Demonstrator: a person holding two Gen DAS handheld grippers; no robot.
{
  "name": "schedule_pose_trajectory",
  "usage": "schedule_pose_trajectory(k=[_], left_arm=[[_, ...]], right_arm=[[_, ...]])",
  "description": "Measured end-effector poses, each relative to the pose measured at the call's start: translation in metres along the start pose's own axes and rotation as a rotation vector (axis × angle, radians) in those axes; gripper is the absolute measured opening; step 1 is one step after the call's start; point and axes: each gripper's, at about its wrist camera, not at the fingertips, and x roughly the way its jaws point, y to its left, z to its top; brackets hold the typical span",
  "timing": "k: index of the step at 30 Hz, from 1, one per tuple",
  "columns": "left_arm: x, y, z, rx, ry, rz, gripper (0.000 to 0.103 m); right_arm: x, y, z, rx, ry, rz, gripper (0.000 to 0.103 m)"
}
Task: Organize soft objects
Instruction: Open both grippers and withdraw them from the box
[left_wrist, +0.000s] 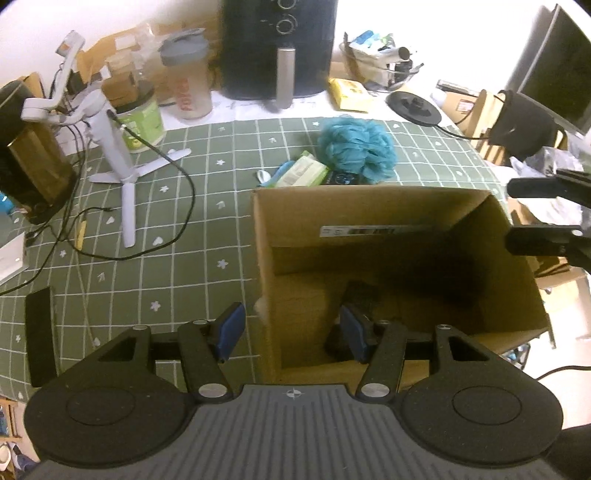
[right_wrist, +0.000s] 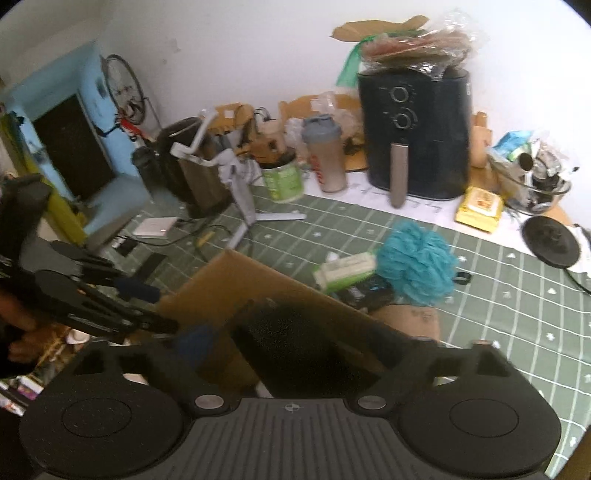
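An open cardboard box (left_wrist: 369, 206) stands on the green checked tablecloth; it also shows in the right wrist view (right_wrist: 258, 280). A dark object (left_wrist: 360, 295) lies on its floor. A teal mesh bath pouf (left_wrist: 356, 147) lies behind the box, also in the right wrist view (right_wrist: 417, 264), next to a green wipes pack (left_wrist: 303, 171). My left gripper (left_wrist: 291, 330) is open, straddling the box's near left wall. My right gripper (right_wrist: 295, 343) holds a dark soft object (right_wrist: 299, 339) over the box's edge; its fingers are blurred and mostly hidden.
A black air fryer (left_wrist: 280, 48), a shaker bottle (left_wrist: 188, 81), a green tub (left_wrist: 142, 122), a white tripod stand (left_wrist: 114, 147) with cables, a yellow pack (left_wrist: 349, 94) and a black disc (left_wrist: 413, 105) crowd the back. A black phone (left_wrist: 38, 332) lies front left.
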Motion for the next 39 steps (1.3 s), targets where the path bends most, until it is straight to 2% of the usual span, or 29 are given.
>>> schedule_pose_trajectory(k=[5, 10, 15, 21, 30, 39], left_arm=[[0.002, 0.007, -0.001, -0.026, -0.006, 0.011, 0.071], [0.020, 0.017, -0.005, -0.098, 0.054, -0.034, 0.071], [0.033, 0.017, -0.013, -0.142, 0.103, -0.120, 0.071], [0.033, -0.003, -0.018, -0.083, 0.123, -0.063, 0.072], [0.034, -0.002, -0.014, -0.093, 0.128, -0.065, 0.073], [0.031, 0.009, 0.004, -0.119, 0.070, -0.072, 0.073]], right_arm=[[-0.002, -0.013, -0.009, 0.042, 0.023, -0.033, 0.099], [-0.003, -0.023, -0.021, 0.075, 0.057, -0.065, 0.100], [0.000, -0.030, -0.033, 0.108, 0.083, -0.083, 0.100], [0.000, -0.034, -0.040, 0.133, 0.093, -0.076, 0.100], [-0.006, -0.039, -0.039, 0.152, 0.074, -0.068, 0.100], [-0.007, -0.048, -0.035, 0.181, 0.063, -0.087, 0.100]])
